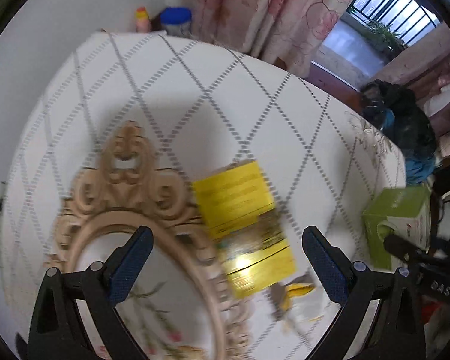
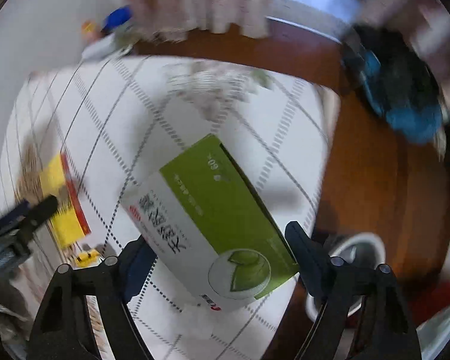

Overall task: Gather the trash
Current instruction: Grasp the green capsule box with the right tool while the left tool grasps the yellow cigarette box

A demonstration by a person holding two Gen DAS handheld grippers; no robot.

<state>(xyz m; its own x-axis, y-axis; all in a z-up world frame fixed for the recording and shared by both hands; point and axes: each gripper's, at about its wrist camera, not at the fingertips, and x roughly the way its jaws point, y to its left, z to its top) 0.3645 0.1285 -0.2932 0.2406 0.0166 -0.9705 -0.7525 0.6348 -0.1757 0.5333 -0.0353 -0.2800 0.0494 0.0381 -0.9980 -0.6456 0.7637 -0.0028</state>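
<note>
Green-and-white carton (image 2: 216, 225) lies tilted on the tabletop (image 2: 111, 114), a white cloth with a grey dashed diamond grid, close to its right edge. Right gripper (image 2: 219, 249) has its jaws spread wide to either side of the carton's near end; the right finger looks to be at the carton's green edge, contact on the left side cannot be confirmed owing to blur. Carton is not lifted as far as can be told. Left gripper (image 1: 228, 246) hangs above the tabletop with jaws wide apart and nothing between them. Beneath it, left of centre, lies an ornate beige oval mirror (image 1: 129, 198), face up. Just to the mirror's right, touching or slightly overlapping its frame, lies a flat yellow packet (image 1: 243, 222) with a glare spot on it. Near the packet's near corner sits a small yellow and grey scrap (image 1: 291, 294), blurred. At the far left edge of the tabletop stand a blue-lidded jar (image 1: 177, 21) and a small yellow-topped bottle (image 1: 142, 19). Off the right edge, a dark bag with blue lining (image 2: 405, 96) sits on the brown wood floor (image 2: 375, 180), and a white-rimmed bin (image 2: 357, 258) shows beside the right gripper's right finger.
</note>
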